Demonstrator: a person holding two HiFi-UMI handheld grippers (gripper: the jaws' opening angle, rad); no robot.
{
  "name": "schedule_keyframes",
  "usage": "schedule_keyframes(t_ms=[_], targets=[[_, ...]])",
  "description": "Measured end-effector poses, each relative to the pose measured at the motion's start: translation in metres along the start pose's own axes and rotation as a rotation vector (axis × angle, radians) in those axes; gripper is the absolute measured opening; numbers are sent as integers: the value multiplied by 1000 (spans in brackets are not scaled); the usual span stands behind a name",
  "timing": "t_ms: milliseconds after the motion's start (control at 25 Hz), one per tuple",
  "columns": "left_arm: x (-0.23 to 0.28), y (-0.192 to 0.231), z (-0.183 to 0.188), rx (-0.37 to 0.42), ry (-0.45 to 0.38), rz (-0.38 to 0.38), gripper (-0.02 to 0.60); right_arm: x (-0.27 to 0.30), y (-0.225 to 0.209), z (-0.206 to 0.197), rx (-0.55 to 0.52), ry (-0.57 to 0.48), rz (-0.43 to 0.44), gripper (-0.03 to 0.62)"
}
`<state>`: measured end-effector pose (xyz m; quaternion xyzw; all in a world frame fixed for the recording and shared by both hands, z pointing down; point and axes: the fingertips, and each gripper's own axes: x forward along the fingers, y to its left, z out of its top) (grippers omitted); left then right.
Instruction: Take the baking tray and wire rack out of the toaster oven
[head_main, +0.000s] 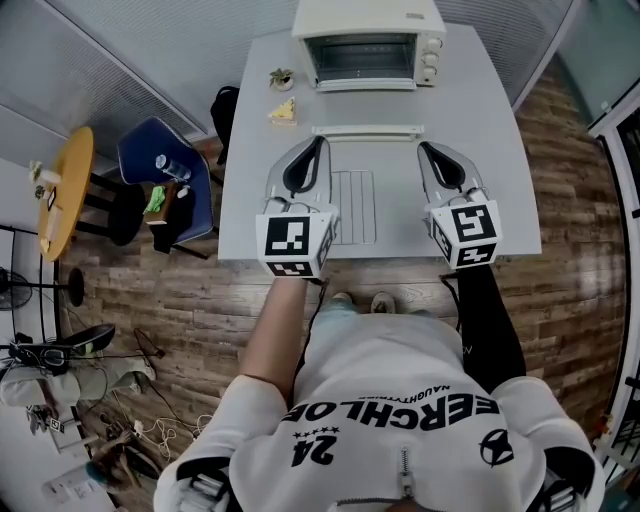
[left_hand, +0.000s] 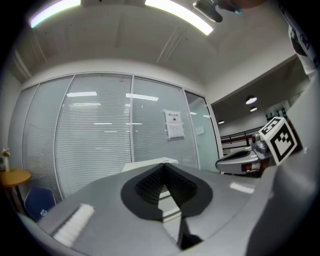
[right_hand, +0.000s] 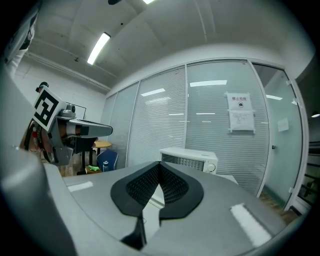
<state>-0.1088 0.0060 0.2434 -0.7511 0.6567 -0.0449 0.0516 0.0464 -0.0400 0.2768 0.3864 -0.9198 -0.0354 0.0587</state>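
Closed claws (head_main: 320, 141) (head_main: 424, 148); rack (head_main: 352, 205) outside toaster oven (head_main: 367, 45)

Cream-white toaster oven (head_main: 368, 40), pale grey table (head_main: 480, 150), brown wood-plank floor (head_main: 180, 290), blue chair (head_main: 135, 155), yellow side table (head_main: 68, 190).

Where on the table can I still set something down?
Bare: the right side of the table, from the toaster oven to the near edge, beyond the right gripper. Tight: far-left corner with plant and yellow wedge; centre holds the wire rack and white strip.
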Motion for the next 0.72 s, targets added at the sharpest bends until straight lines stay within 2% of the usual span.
schedule_keyframes(t_ms=[720], targets=[[6,-12,7,26,-11,-11,58,-8,-9,1,11,-3,-6,0]])
